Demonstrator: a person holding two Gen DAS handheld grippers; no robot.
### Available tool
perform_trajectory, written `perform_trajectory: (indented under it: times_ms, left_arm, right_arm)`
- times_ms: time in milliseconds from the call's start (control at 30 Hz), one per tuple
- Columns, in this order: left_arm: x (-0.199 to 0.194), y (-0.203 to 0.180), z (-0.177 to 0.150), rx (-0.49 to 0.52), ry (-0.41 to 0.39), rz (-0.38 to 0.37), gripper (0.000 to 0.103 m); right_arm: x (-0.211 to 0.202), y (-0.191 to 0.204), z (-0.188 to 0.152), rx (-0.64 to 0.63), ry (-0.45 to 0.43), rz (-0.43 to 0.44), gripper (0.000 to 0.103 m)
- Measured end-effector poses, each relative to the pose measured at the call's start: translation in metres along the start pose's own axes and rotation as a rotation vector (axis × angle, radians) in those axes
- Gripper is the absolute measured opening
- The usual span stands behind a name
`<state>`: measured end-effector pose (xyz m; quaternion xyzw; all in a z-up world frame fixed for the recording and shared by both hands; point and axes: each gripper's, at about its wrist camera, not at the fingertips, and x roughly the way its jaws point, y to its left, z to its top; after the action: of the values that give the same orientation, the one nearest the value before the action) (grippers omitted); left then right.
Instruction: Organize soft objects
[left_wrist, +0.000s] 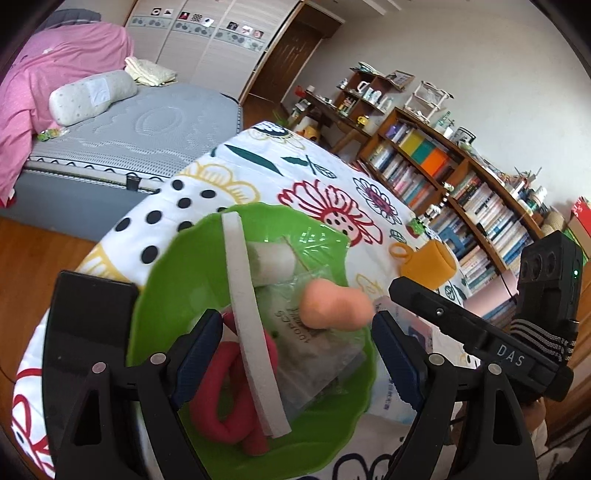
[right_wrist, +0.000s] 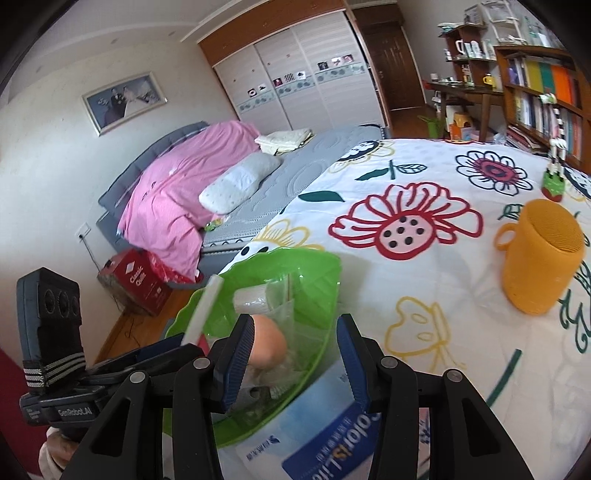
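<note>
A green bowl (left_wrist: 166, 295) is shown on a white tablecloth (right_wrist: 424, 295) printed with red, yellow and dark flowers. Inside the bowl, a white foam strip (left_wrist: 251, 332), a red roll (left_wrist: 221, 406) and a peach piece (left_wrist: 332, 306) are seen. Beside the bowl, a yellow-orange cup (right_wrist: 539, 258) is seen.

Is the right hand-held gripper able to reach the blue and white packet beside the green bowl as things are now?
Probably yes. The right hand-held gripper is open just above the packet, nothing lies on it, and only the green bowl touches its edge.

Table I work over, draped in white floral cloth (right_wrist: 424, 177), bears: green bowl (right_wrist: 325, 273); yellow mug-shaped holder (right_wrist: 535, 266); white-and-blue packet (right_wrist: 325, 435) touching the bowl's near side; small red-and-green figurine (right_wrist: 553, 182) near the far edge
</note>
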<state>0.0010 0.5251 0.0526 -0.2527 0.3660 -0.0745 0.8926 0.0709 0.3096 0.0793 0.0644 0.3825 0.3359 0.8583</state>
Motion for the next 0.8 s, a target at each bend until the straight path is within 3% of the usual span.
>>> perform_trajectory:
  times_ms: [333,567,800]
  left_arm:
    - [0.004,-0.016,0.000,0.046,0.018,0.011,0.084]
    - [-0.005,-0.020,-0.005,0.082,-0.012,0.150,0.084]
    - [-0.020,-0.026,-0.014,0.165,-0.073,0.301,0.084]
  right_arm:
    - [-0.012,-0.012,-0.007,0.024,-0.022,-0.007,0.050]
    - [-0.022,-0.007,-0.014,-0.022,-0.047,-0.022,0.063]
    - [-0.030,0.004,-0.022,-0.079,-0.059,-0.026,0.068]
